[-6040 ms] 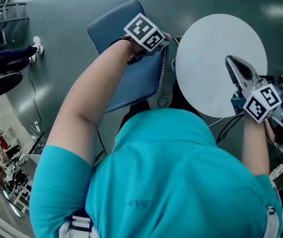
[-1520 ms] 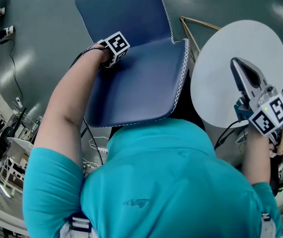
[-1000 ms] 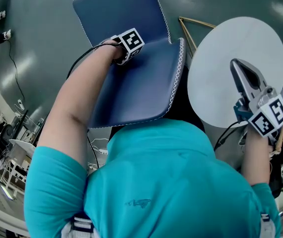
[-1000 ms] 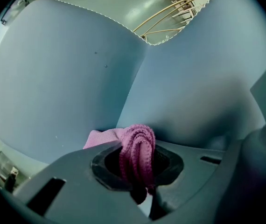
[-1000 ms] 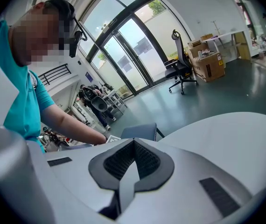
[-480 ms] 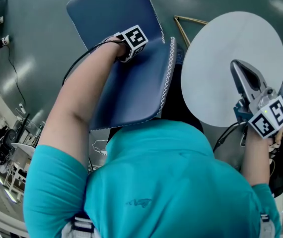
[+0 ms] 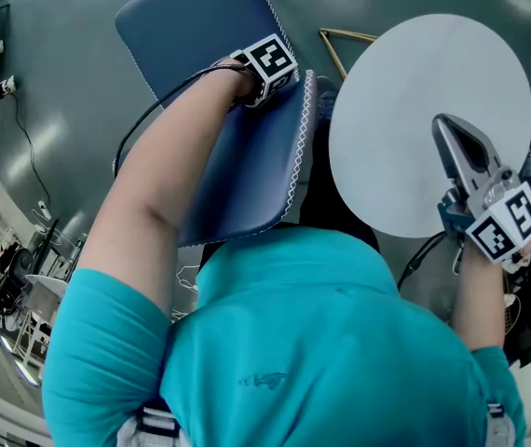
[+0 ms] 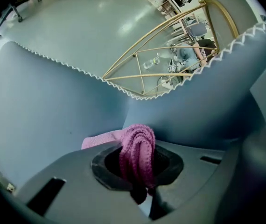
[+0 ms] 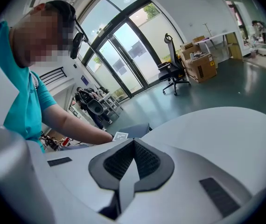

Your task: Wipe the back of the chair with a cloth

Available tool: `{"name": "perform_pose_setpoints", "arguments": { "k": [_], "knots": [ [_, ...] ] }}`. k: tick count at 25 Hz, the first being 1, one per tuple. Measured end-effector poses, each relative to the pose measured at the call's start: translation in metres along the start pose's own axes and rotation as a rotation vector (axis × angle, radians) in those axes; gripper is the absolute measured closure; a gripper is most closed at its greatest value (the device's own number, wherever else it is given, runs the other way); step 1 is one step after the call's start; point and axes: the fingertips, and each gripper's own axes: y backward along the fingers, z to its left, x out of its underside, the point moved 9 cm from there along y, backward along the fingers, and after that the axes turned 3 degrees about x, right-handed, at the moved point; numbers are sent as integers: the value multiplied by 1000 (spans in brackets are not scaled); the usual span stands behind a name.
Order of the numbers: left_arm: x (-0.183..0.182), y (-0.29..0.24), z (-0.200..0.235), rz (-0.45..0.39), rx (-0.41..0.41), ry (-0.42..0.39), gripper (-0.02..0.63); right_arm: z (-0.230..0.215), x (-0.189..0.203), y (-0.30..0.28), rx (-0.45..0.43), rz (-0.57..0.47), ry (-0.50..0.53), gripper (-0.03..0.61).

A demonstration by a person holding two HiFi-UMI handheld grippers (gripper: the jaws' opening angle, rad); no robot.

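Note:
A blue padded chair (image 7: 200,26) with white zigzag stitching stands in front of me in the head view, its two panels meeting at a fold. My left gripper (image 7: 275,68) sits at that fold near the chair's right edge. In the left gripper view it (image 8: 136,164) is shut on a bunched pink cloth (image 8: 135,146), which presses against the blue chair surface (image 8: 53,106). My right gripper (image 7: 447,128) hovers over the white round table, away from the chair. Its jaws are shut with nothing between them (image 9: 132,146).
A white round table (image 7: 405,73) stands right of the chair. A gold wire frame (image 7: 338,45) shows between chair and table, and again past the chair's edge (image 8: 170,50). A cable (image 7: 25,138) lies on the grey floor. Office chairs and boxes (image 9: 196,62) stand far off.
Over the last second and a half my left gripper has slid with the cloth across the chair, from its left side toward its right edge. The right gripper has stayed over the table.

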Motion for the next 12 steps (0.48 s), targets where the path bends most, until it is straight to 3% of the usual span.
{"name": "perform_pose_setpoints", "arguments": {
  "k": [3, 8, 12],
  "knots": [
    [-19, 1, -5, -72, 15, -54, 555, 0, 4, 2, -4, -2, 7, 586],
    [-26, 16, -15, -130, 66, -42, 555, 0, 6, 5, -5, -16, 7, 586],
    [-35, 29, -17, -242, 101, -62, 555, -1, 7, 7, -2, -26, -2, 586]
  ]
}}
